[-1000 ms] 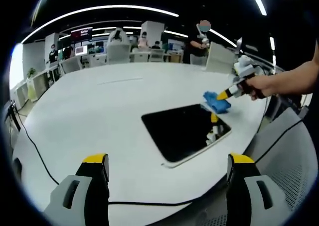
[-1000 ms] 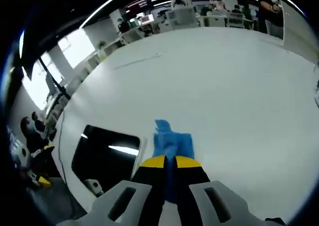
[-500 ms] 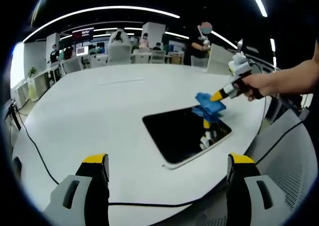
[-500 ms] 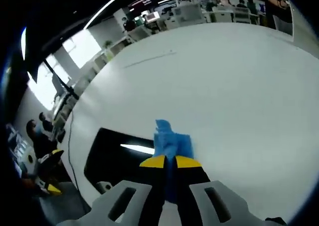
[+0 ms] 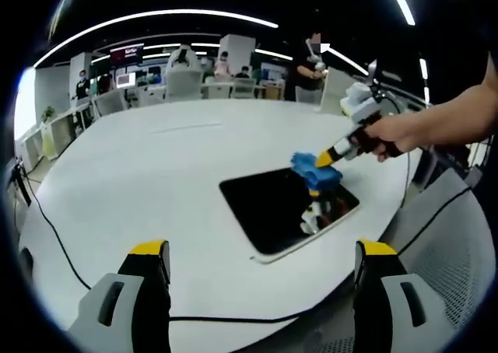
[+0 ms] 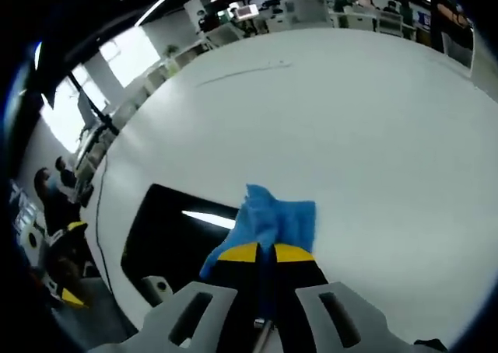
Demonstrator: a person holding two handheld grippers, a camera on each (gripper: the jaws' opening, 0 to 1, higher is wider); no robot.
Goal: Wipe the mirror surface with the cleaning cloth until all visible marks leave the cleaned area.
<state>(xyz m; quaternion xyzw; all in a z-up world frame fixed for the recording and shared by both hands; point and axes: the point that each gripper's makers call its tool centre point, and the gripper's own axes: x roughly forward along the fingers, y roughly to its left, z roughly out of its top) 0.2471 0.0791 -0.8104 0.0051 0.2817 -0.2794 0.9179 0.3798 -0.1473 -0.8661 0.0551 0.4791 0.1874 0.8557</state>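
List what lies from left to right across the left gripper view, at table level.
Black cable → mirror → blue cleaning cloth → right claw → person's hand.

The left tongs (image 5: 261, 271) have two grey moulded plastic arms with dark oval recesses, each capped by a black pad with a yellow tip. The right tongs (image 6: 259, 254) match them: grey arms, black fingers (image 6: 238, 271), yellow tips. The person's forearm (image 5: 455, 120) is bare.
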